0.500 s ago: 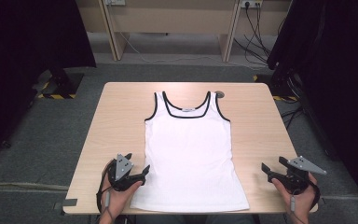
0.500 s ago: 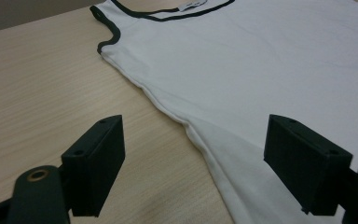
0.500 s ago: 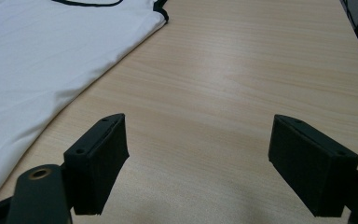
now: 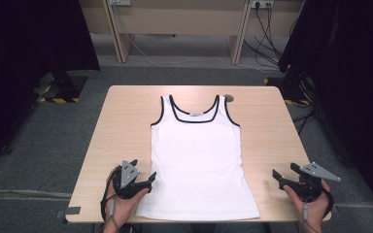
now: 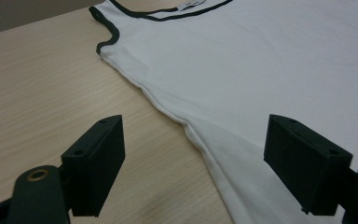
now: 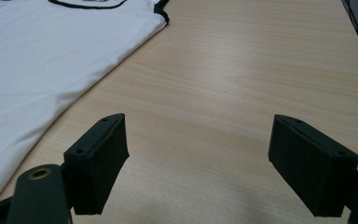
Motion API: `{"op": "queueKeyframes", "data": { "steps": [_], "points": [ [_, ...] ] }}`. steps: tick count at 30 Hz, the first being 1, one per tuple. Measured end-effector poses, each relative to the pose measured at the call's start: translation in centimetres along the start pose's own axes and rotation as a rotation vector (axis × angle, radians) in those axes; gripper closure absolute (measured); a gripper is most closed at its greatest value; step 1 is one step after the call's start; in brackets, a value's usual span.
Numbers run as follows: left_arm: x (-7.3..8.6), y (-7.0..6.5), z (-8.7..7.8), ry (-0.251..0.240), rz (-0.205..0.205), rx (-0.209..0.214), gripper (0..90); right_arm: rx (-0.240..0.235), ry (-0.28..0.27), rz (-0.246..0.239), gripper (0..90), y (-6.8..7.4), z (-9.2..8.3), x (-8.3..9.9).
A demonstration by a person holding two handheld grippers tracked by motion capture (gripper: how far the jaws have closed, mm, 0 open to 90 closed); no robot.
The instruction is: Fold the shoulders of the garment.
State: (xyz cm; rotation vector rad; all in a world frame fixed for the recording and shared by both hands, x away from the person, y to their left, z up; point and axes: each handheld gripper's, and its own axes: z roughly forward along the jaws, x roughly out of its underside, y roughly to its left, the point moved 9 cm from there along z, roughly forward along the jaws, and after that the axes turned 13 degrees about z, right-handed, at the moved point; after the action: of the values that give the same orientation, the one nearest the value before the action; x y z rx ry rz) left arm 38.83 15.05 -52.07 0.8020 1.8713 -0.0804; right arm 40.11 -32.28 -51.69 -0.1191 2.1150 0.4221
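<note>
A white tank top (image 4: 199, 160) with black trim at the neck and armholes lies flat in the middle of the wooden table (image 4: 121, 126), hem toward the near edge. My left gripper (image 4: 144, 171) sits at the shirt's lower left side, open. In the left gripper view the shirt's side seam (image 5: 168, 109) runs between the jaws of the left gripper (image 5: 193, 140), with nothing clamped. My right gripper (image 4: 284, 171) stands open over bare wood to the right of the shirt. In the right gripper view the tank top (image 6: 42, 60) lies off to the left of the right gripper (image 6: 198, 140).
A small round grommet (image 4: 229, 97) sits in the tabletop near the far edge, beside the right shoulder strap. Bare wood flanks the shirt on both sides. Grey floor surrounds the table; desk legs and cables (image 4: 262, 19) stand beyond it.
</note>
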Motion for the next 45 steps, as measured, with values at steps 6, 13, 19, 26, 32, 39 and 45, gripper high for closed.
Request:
{"op": "queueKeyframes", "data": {
  "steps": [6, 13, 19, 26, 32, 39, 45],
  "points": [
    [0.0, 0.1, -0.1, -0.007, -0.013, 0.003, 19.8, -0.002, 0.016, -0.032, 25.3, 0.5, 1.3, -1.2],
    [0.0, 0.0, -0.1, -0.016, -0.012, 0.007, 19.8, -0.025, 0.045, -0.13, 35.0, 3.2, 3.9, -5.3],
    [0.0, 0.1, -0.2, -0.022, -0.024, 0.008, 19.8, -0.047, 0.092, -0.172, 44.8, 5.0, 7.5, -9.1],
    [0.0, 0.2, -0.2, -0.019, -0.033, 0.01, 19.8, -0.037, 0.171, -0.164, 52.2, 6.4, 14.1, -12.8],
    [0.0, 0.2, -0.2, -0.021, -0.031, 0.011, 19.9, -0.013, 0.213, -0.136, 60.4, 6.9, 18.1, -14.7],
    [0.0, 0.2, -0.2, -0.021, -0.027, 0.013, 19.8, 0.014, 0.272, -0.095, 61.4, 7.4, 22.7, -15.7],
    [0.0, 0.1, -0.1, -0.019, -0.026, 0.015, 19.8, 0.025, 0.299, -0.057, 66.5, 7.2, 25.5, -15.6]
  ]
}}
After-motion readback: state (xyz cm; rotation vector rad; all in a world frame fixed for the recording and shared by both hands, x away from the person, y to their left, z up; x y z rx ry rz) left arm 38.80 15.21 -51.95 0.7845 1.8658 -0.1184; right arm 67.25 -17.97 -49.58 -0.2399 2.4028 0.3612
